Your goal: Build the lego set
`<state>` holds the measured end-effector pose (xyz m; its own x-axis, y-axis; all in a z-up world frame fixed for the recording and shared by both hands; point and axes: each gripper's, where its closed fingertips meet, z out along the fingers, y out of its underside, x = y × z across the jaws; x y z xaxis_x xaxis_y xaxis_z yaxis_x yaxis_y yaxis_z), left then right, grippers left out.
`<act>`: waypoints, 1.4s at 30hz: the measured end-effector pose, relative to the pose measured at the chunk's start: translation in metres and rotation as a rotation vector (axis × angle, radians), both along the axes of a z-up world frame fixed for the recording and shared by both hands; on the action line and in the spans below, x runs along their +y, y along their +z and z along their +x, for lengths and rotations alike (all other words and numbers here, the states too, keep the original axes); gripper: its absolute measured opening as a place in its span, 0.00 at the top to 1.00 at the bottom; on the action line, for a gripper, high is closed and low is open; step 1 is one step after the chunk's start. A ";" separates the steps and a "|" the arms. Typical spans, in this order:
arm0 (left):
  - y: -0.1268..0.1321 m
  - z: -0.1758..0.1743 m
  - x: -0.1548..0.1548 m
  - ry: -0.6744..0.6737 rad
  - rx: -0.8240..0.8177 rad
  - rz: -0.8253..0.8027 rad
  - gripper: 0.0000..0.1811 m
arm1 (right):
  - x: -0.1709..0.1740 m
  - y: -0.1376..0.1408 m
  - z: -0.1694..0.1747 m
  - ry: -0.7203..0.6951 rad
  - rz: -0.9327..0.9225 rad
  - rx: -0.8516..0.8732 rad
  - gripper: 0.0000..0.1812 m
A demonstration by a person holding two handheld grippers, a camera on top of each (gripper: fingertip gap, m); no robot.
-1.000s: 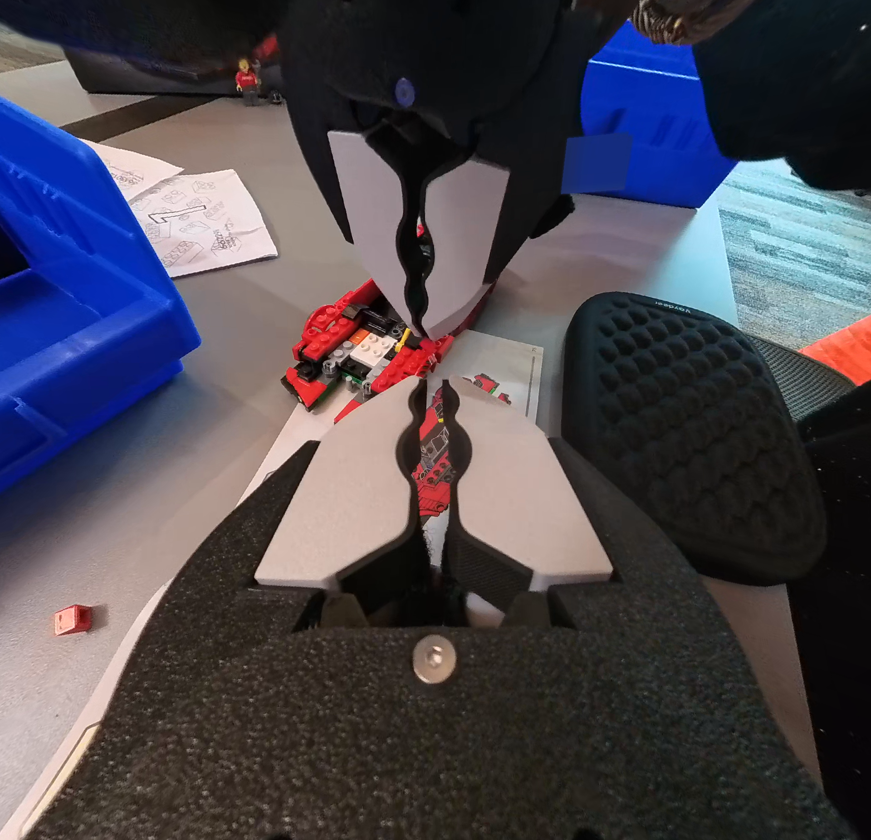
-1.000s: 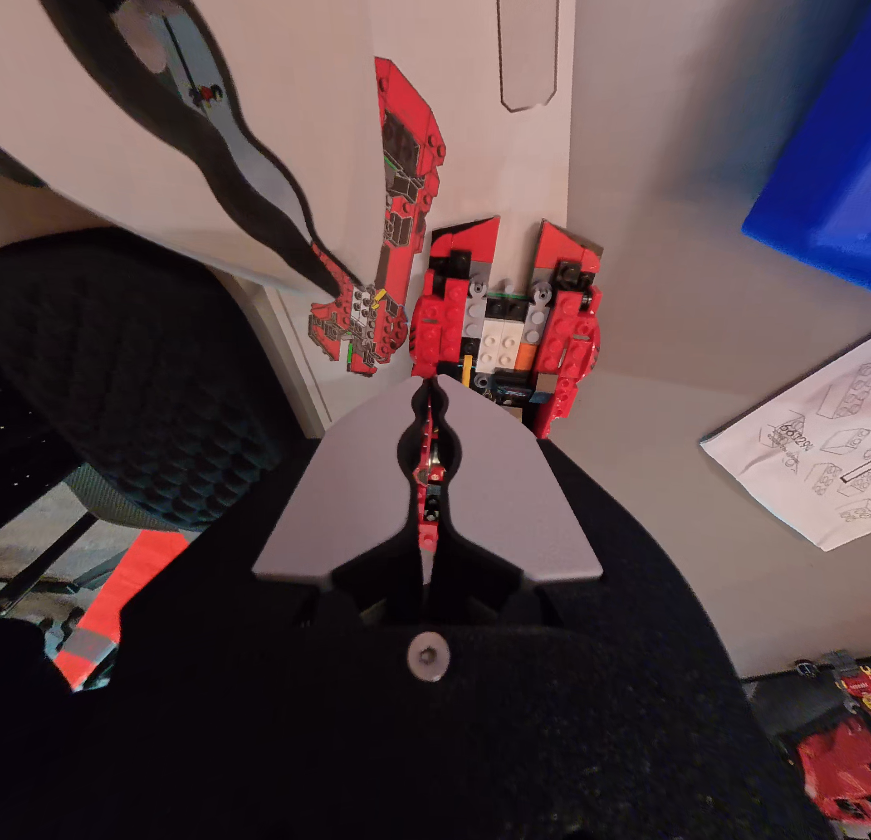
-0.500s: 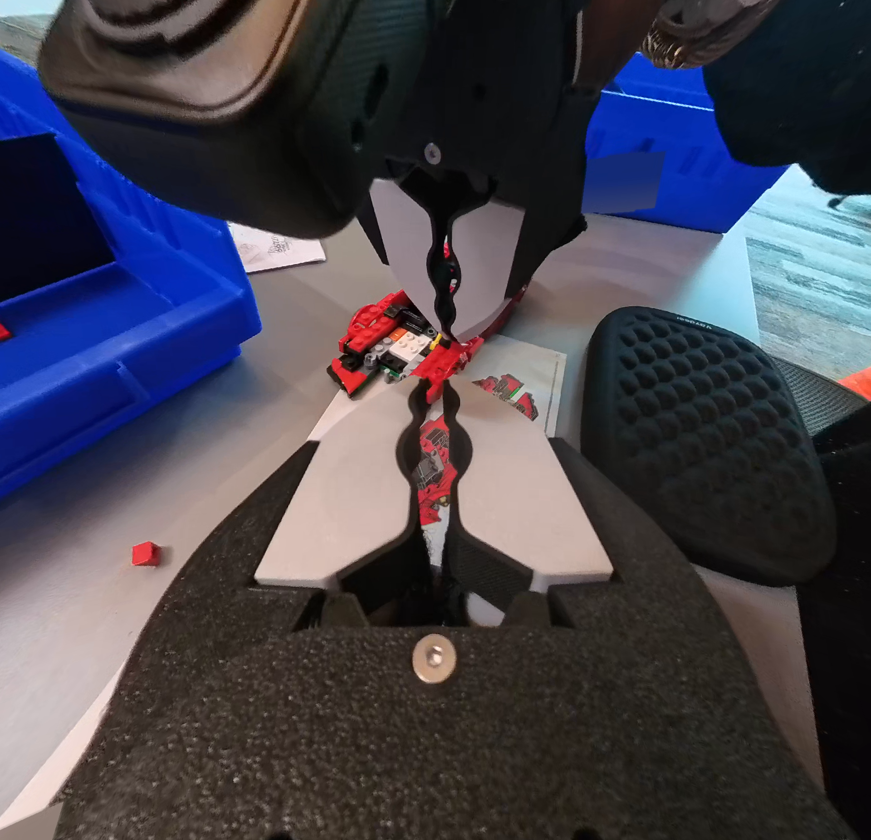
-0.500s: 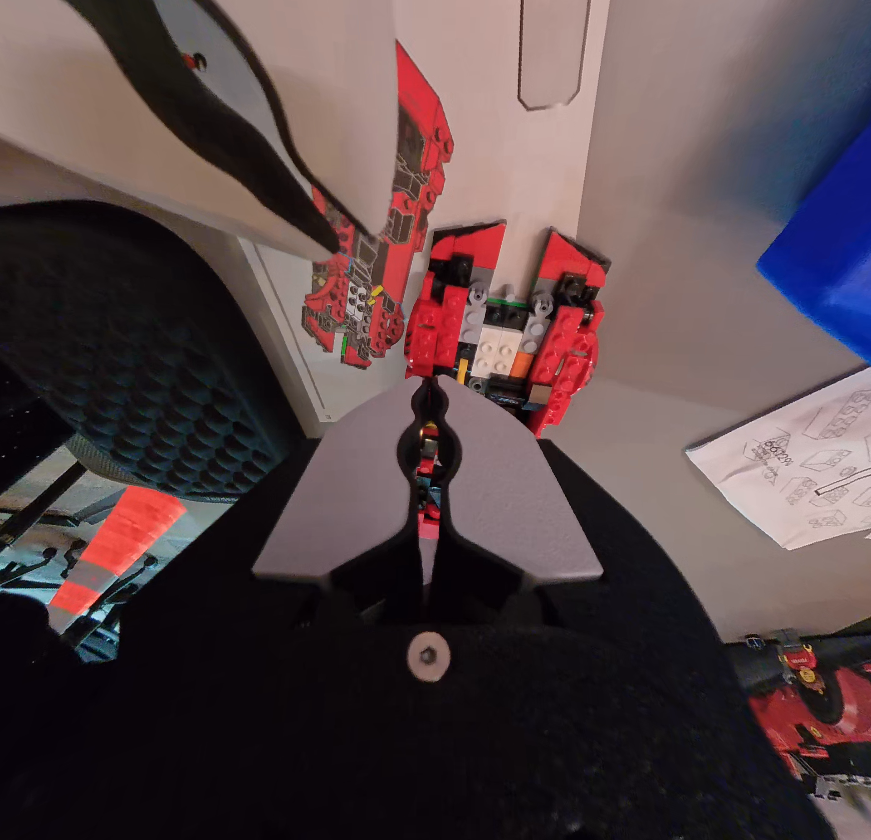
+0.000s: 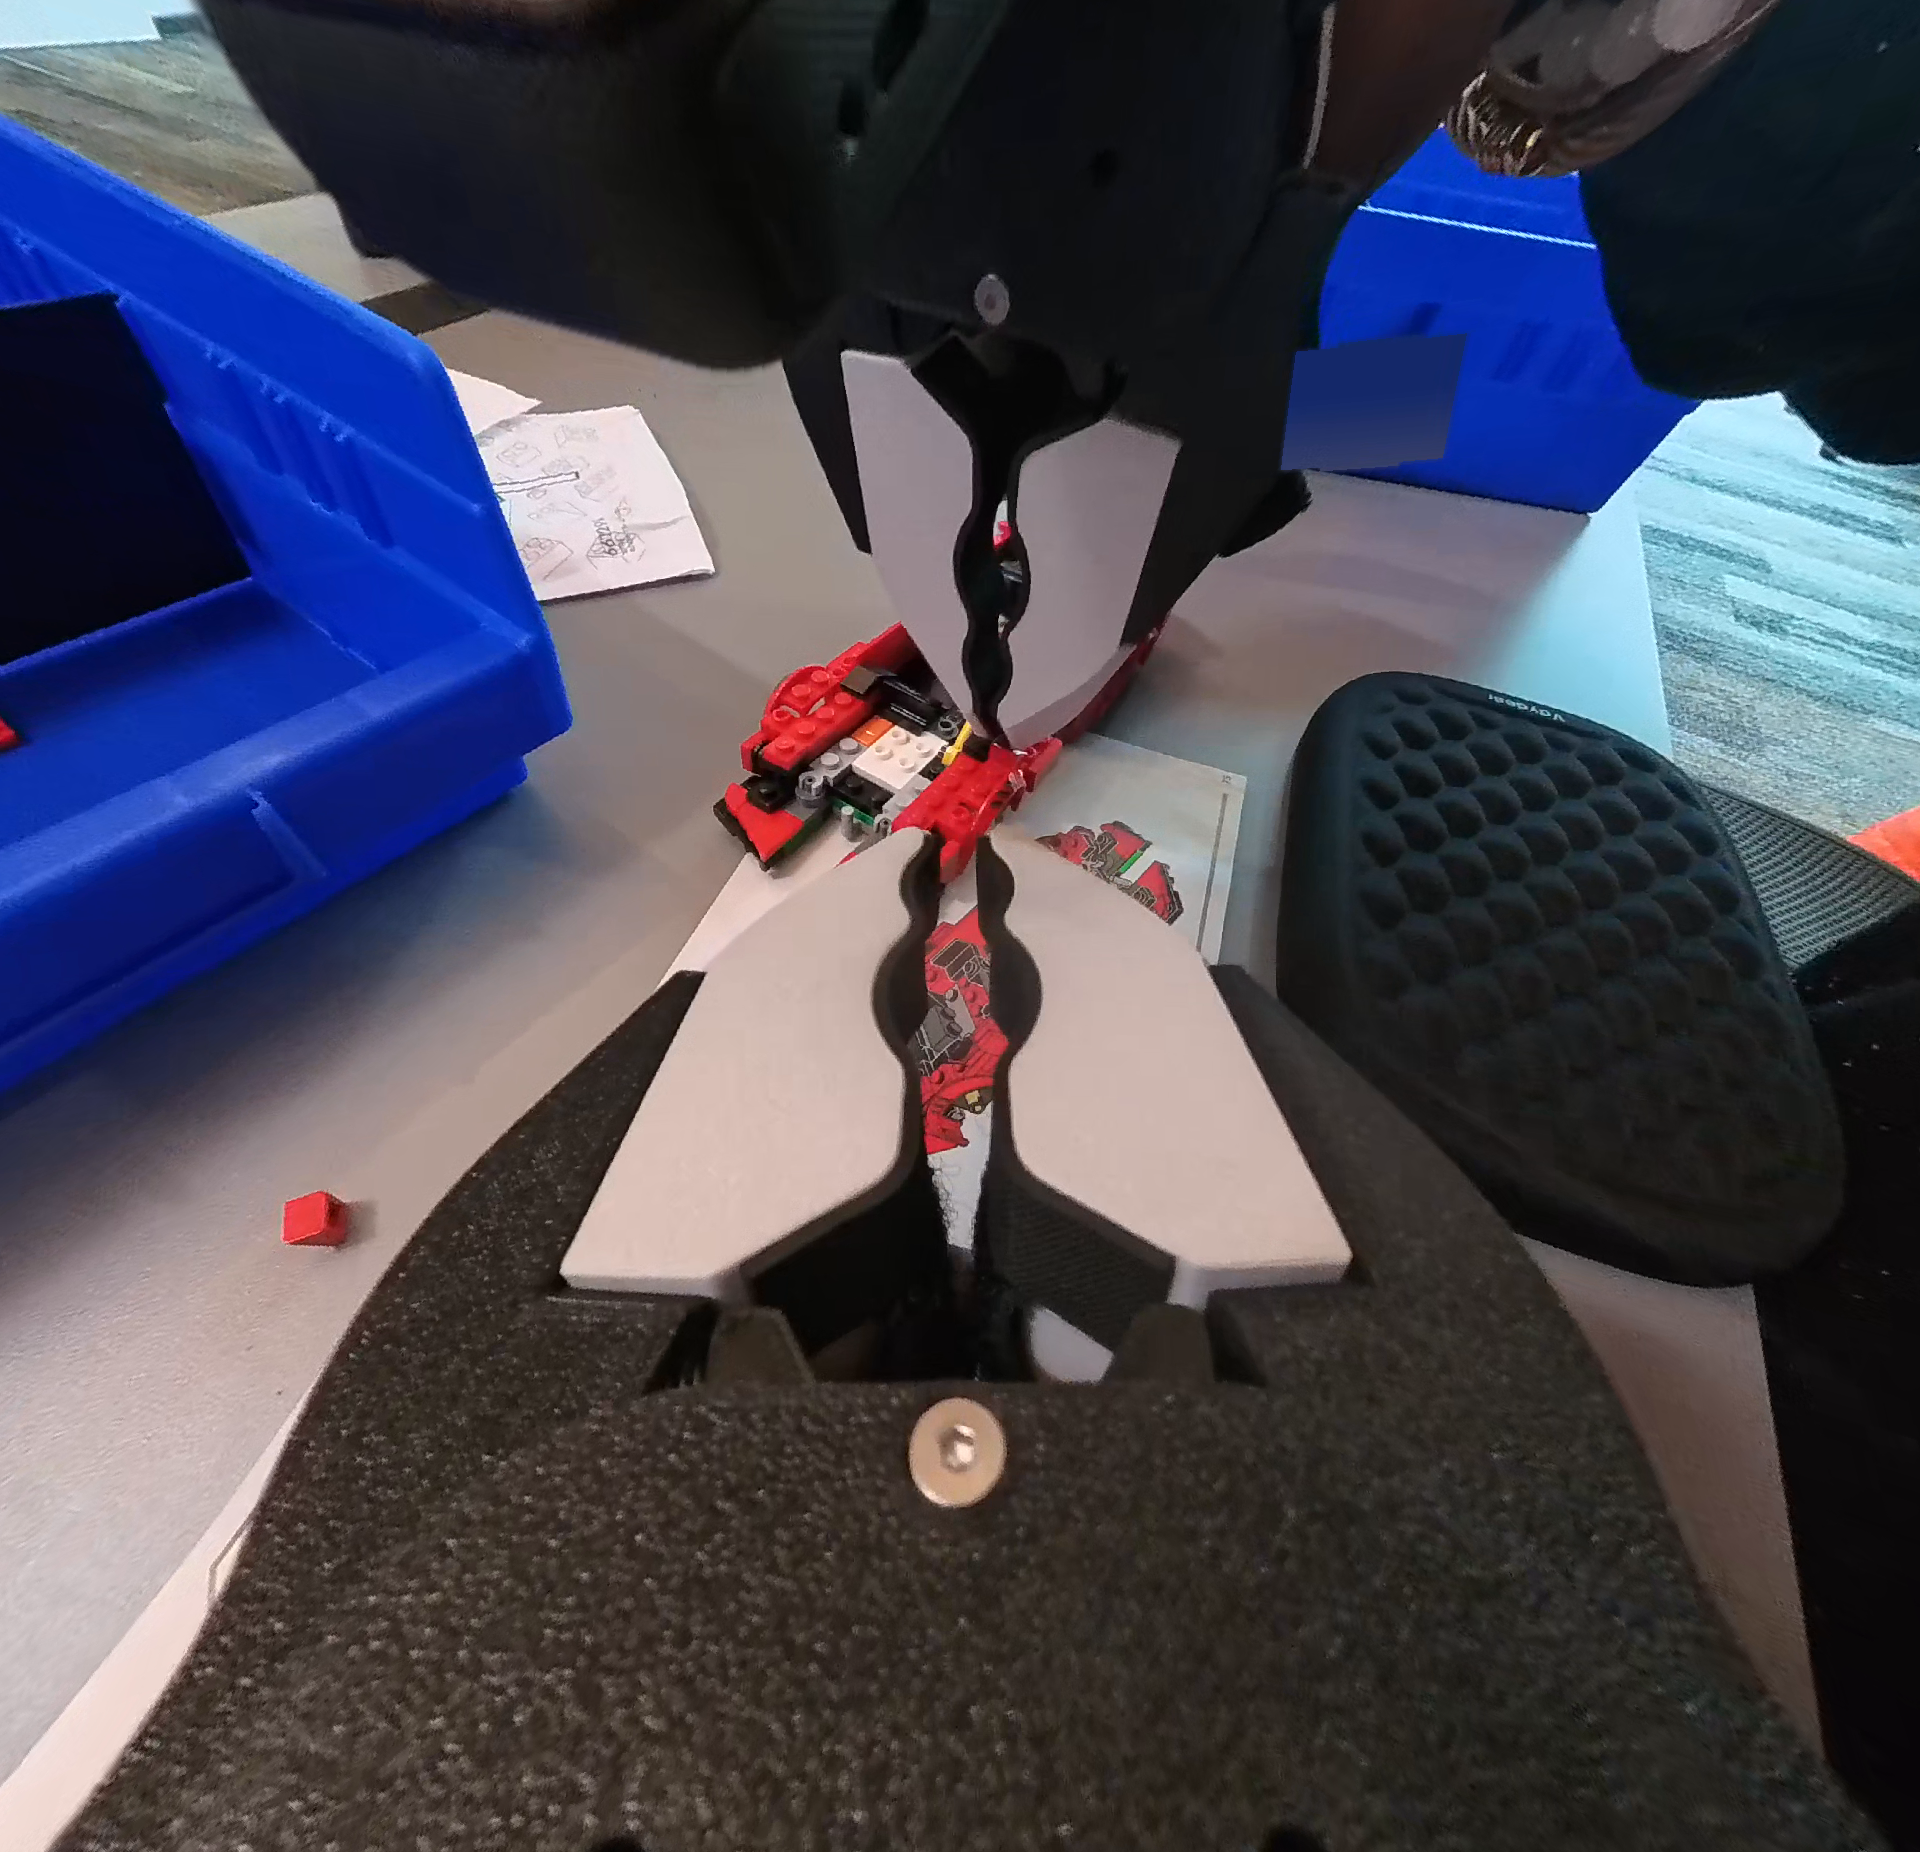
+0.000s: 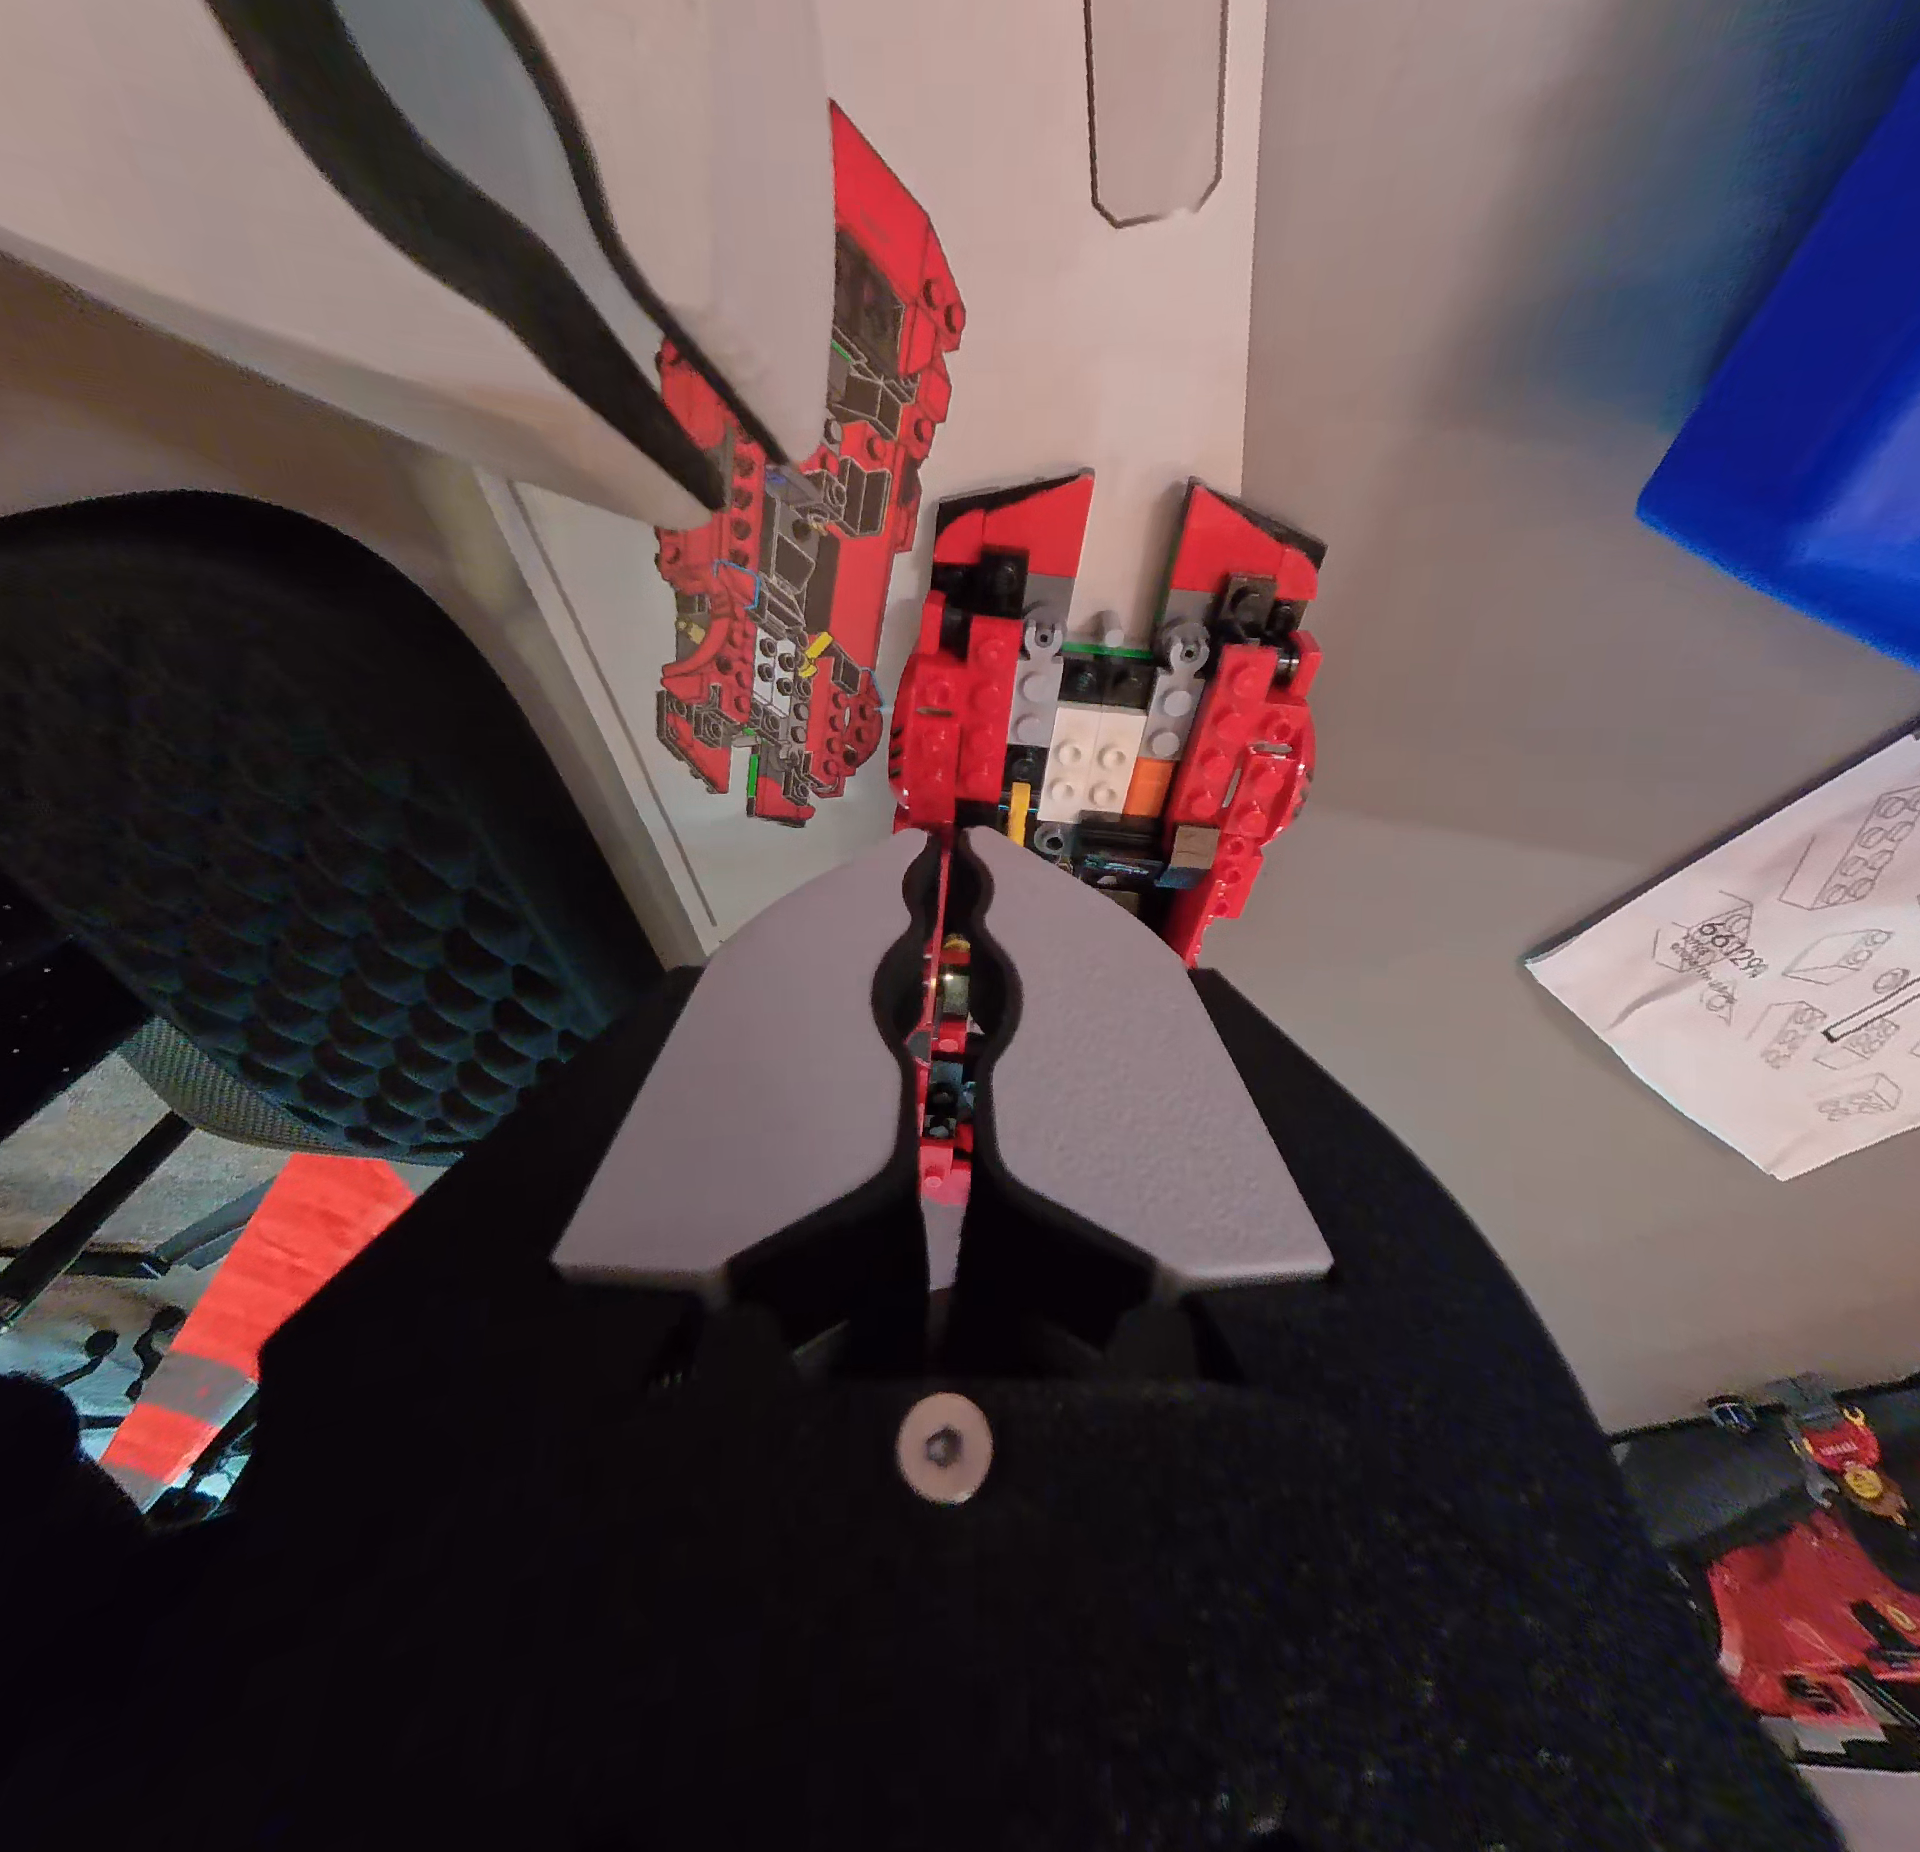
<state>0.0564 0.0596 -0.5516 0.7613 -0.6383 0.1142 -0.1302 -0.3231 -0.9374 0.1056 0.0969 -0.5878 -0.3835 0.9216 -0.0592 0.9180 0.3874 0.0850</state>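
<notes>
Lego car: partly built, set on grey table at the instruction sheet's edge. Blue bin to one side, black cushion to the other; bare tabletop between. Right gripper: jaws nearly closed, tips at the car's red side; grip cannot be told. Left gripper: narrow, nothing held.
</notes>
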 end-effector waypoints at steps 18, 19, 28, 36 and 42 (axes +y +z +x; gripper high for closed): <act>-0.013 0.007 0.000 -0.042 0.071 -0.077 0.89 | -0.008 0.043 0.002 -0.243 -0.286 0.851 0.99; -0.014 0.009 0.000 -0.050 0.094 -0.083 0.88 | -0.009 0.040 0.002 -0.247 -0.278 0.900 0.99; -0.024 0.029 0.018 -0.096 0.226 -0.083 0.93 | -0.008 0.009 -0.002 -0.111 -0.153 0.820 1.00; -0.029 0.035 0.019 -0.138 0.232 -0.082 0.95 | -0.004 0.010 -0.003 0.093 -0.099 0.638 1.00; -0.033 0.036 0.019 -0.147 0.232 -0.100 0.95 | -0.002 0.004 -0.005 0.197 -0.071 0.534 1.00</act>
<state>0.0921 0.0785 -0.5841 0.6750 -0.7377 0.0155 -0.3900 -0.3744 -0.8413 0.1002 0.0948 -0.5836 -0.5417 0.8304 0.1303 0.7362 0.5436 -0.4031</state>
